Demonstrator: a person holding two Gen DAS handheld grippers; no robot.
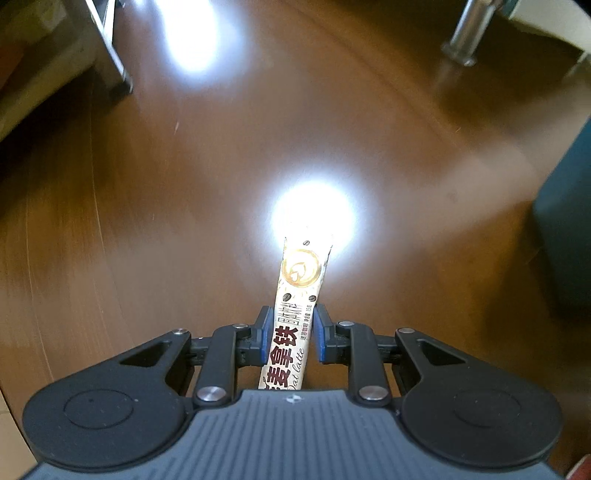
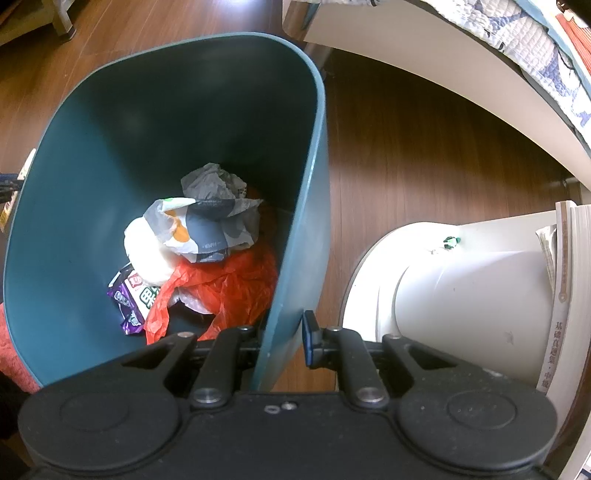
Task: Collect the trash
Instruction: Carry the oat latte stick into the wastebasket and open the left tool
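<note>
A cream oat-latte stick sachet [image 1: 295,295] stands up between the blue pads of my left gripper [image 1: 290,314], which is shut on it above the brown wood floor [image 1: 147,221]. The sachet's far end reaches into a bright glare on the floor. A teal trash bin [image 2: 166,122] fills the right wrist view, and its side shows at the right edge of the left wrist view as the bin [image 1: 569,229]. My right gripper [image 2: 283,326] is shut on the bin's near wall, one finger inside and hidden, one outside. Inside lie crumpled grey paper [image 2: 218,214], a red plastic bag [image 2: 229,284] and a purple wrapper [image 2: 127,299].
Metal furniture legs [image 1: 465,33] [image 1: 118,62] stand at the far side of the floor. Right of the bin are a white rounded base [image 2: 461,288] and a book spine [image 2: 561,302]. A white frame with a quilt [image 2: 517,40] runs along the top right.
</note>
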